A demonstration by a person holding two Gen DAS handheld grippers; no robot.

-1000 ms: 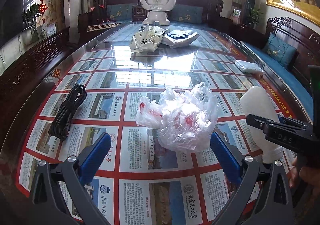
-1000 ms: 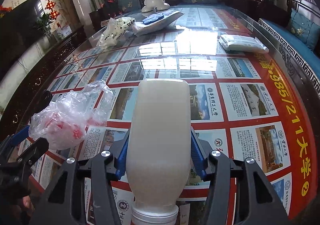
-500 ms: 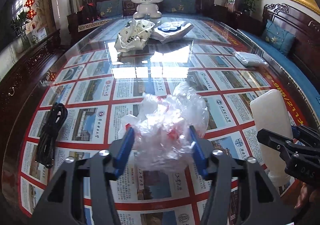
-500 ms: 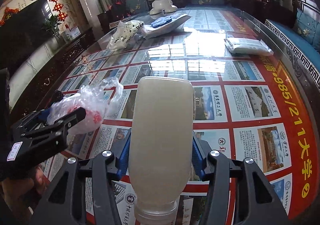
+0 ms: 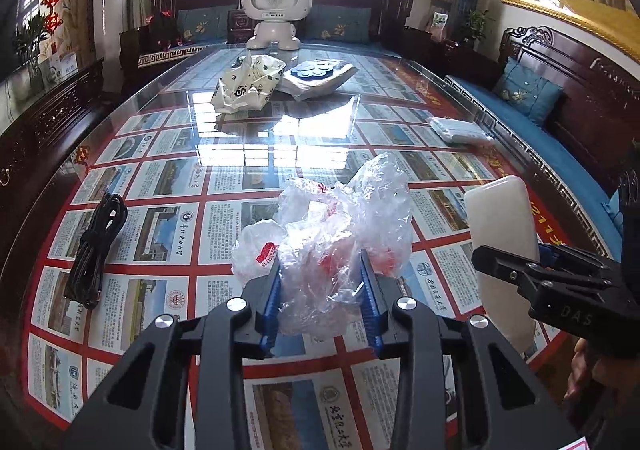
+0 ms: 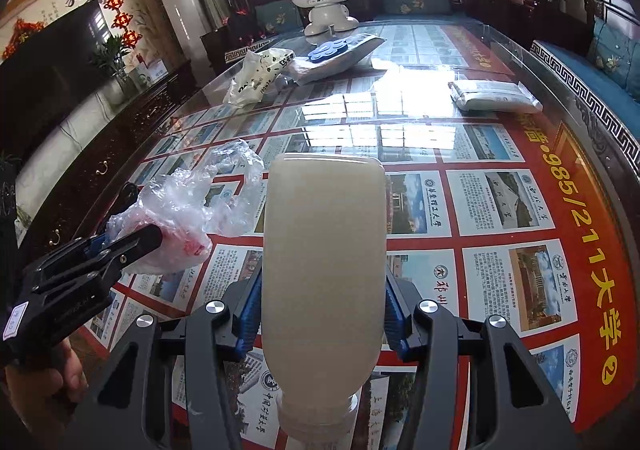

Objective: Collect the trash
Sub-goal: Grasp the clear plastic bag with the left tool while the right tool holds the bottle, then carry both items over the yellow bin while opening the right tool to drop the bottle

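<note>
My left gripper (image 5: 322, 282) is shut on a crumpled clear plastic bag with red print (image 5: 332, 234) and holds it over the glass-topped table (image 5: 160, 186). The bag and the left gripper also show in the right wrist view (image 6: 192, 202), at the left. My right gripper (image 6: 320, 314) is shut on a white plastic bottle (image 6: 324, 250), held with its neck towards the camera. The bottle shows at the right in the left wrist view (image 5: 504, 234).
A coiled black cable (image 5: 96, 246) lies at the table's left. A crumpled white printed bag (image 5: 248, 84) and a white package with a blue flower piece (image 5: 316, 76) lie at the far end before a white robot figure (image 5: 276, 14). A white packet (image 6: 494, 96) lies at the right edge.
My left gripper moved forward onto the plastic bag, closed on it and raised it off the table. My right gripper kept its hold on the bottle.
</note>
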